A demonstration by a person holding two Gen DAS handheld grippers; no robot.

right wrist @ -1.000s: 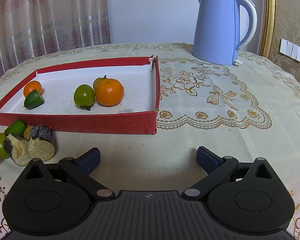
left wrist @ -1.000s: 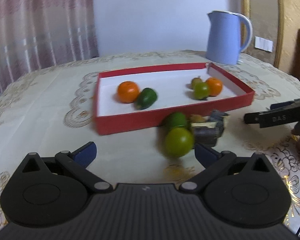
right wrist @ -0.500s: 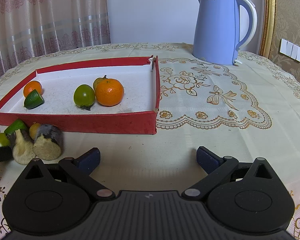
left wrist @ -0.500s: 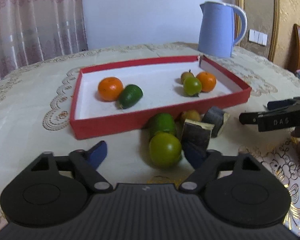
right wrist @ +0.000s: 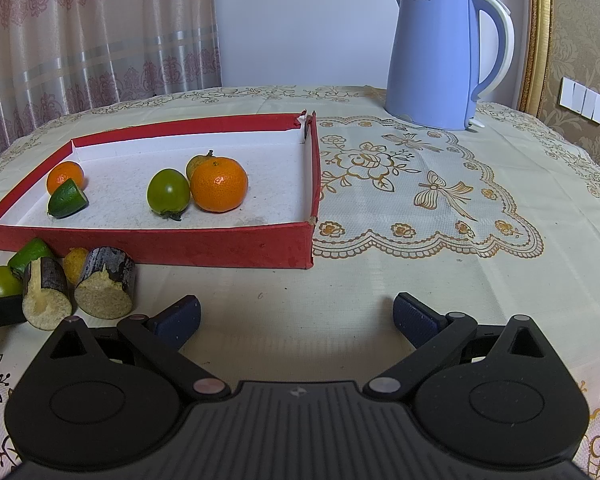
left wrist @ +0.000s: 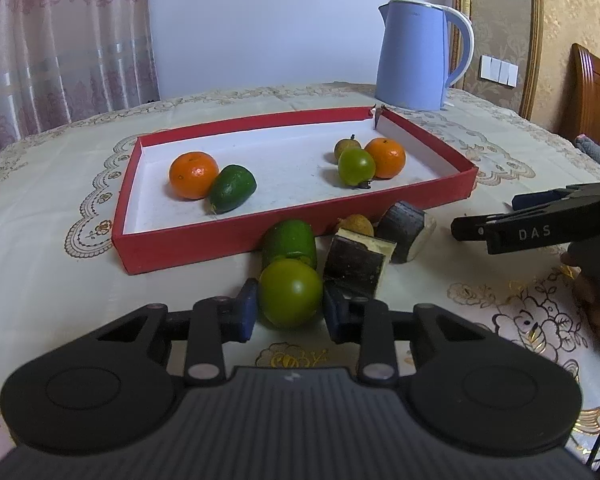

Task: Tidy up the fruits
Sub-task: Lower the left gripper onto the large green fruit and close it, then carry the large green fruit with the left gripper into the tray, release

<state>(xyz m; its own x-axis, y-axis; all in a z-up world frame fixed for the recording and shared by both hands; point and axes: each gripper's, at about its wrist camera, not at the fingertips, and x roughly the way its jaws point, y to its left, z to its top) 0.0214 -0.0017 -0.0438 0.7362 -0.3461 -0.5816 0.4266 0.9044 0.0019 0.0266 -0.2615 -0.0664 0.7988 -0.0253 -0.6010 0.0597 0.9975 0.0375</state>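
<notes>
My left gripper [left wrist: 290, 313] is closing, its blue pads touching both sides of a round green fruit [left wrist: 290, 298] that rests on the tablecloth in front of the red tray [left wrist: 220, 246]. Just behind that fruit lie an oblong green fruit [left wrist: 290, 238], a small yellowish fruit [left wrist: 356, 224] and two dark cane pieces [left wrist: 356, 264]. Inside the tray are two oranges [left wrist: 194, 174], a dark green fruit [left wrist: 233, 188], a round green one [left wrist: 356, 166] and a small brownish one. My right gripper [right wrist: 296, 316] stands open and empty over bare cloth, to the right of the cane pieces [right wrist: 106, 284].
A blue kettle [right wrist: 440, 56] stands at the back right of the table. A lace mat [right wrist: 420, 200] lies right of the tray. A curtain hangs behind on the left, and a wooden chair back [left wrist: 594, 96] shows at far right.
My left gripper's fingers have come together from wide apart onto the round green fruit, after a small shift that centred it between them. The right gripper has not moved.
</notes>
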